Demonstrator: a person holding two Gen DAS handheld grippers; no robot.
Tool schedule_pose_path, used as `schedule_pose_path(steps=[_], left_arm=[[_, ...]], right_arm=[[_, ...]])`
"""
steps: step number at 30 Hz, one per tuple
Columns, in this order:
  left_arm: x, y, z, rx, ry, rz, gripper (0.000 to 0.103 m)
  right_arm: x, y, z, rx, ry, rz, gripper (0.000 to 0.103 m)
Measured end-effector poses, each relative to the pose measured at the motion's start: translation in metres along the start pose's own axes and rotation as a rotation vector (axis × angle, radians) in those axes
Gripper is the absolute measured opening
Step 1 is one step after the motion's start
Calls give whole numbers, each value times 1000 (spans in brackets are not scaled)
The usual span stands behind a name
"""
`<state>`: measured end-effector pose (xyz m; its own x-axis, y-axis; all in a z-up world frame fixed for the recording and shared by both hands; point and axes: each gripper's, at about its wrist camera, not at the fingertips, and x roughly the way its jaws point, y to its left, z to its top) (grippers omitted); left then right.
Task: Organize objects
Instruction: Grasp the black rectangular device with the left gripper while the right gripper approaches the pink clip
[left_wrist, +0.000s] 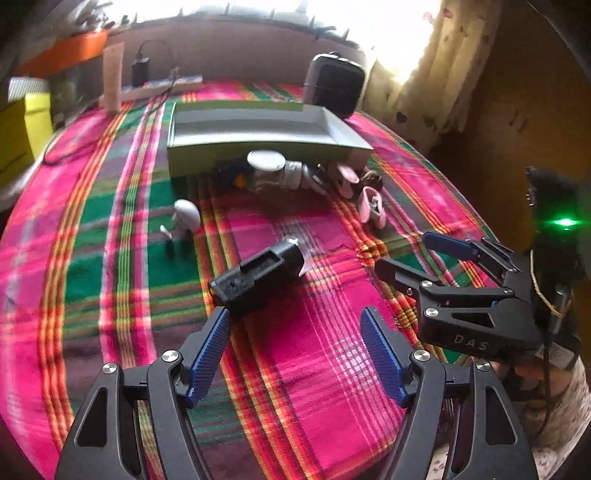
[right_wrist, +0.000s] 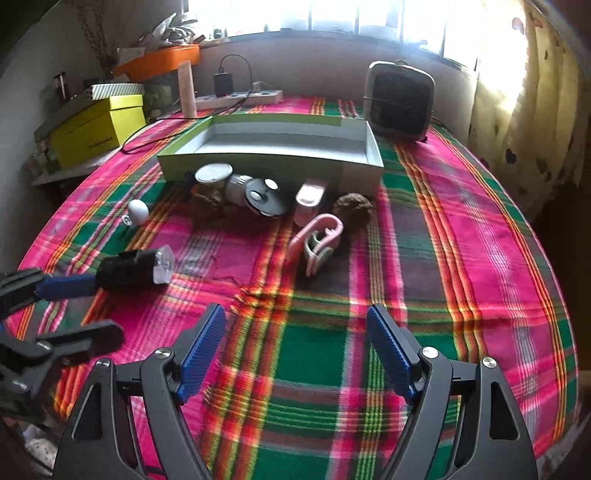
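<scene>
A black torch (left_wrist: 258, 275) with a clear lens lies on the plaid cloth; it also shows in the right wrist view (right_wrist: 135, 267). My left gripper (left_wrist: 295, 321) is open, its left pad at the torch's rear end; it shows in the right wrist view (right_wrist: 88, 310). My right gripper (right_wrist: 295, 317) is open and empty over the cloth; it shows in the left wrist view (left_wrist: 402, 251). An open green-and-white box (right_wrist: 354, 171) lies behind a cluster: a jar (right_wrist: 212, 181), a round white gadget (right_wrist: 264, 199), pink clips (right_wrist: 317, 236) and a brown lump (right_wrist: 352, 208). A white egg-shaped thing (right_wrist: 138, 212) lies to the left.
A grey speaker-like box (right_wrist: 399, 99) stands at the back right. A power strip (right_wrist: 240, 99) with a charger and a cable lies at the back. A yellow box (right_wrist: 96, 129) sits on a side shelf at the left. A curtain (right_wrist: 517, 92) hangs on the right.
</scene>
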<state>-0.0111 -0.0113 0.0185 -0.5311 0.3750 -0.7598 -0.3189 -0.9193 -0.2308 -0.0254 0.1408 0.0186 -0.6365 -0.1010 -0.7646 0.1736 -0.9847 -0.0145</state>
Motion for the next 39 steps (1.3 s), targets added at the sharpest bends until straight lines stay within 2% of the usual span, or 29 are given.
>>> schedule_pose_path(steps=[6, 8, 13, 29, 32, 37, 39], left_arm=[[-4, 6, 14, 52, -33, 61, 72], [-1, 6, 20, 89, -44, 60, 72], [13, 10, 26, 130, -9, 83, 72], [21, -1, 17, 131, 53, -37, 63], [27, 0, 19, 119, 52, -16, 51], [31, -1, 22, 122, 48, -17, 47], [32, -2, 23, 133, 51, -4, 38]], right_arm=[[5, -6, -3, 21, 23, -5, 79], [5, -6, -3, 24, 24, -6, 79], [6, -7, -3, 17, 27, -2, 79], [8, -7, 1, 12, 40, 3, 79], [8, -7, 0, 14, 33, 2, 79], [7, -7, 0, 14, 35, 1, 79], [8, -7, 0, 15, 35, 0, 79]])
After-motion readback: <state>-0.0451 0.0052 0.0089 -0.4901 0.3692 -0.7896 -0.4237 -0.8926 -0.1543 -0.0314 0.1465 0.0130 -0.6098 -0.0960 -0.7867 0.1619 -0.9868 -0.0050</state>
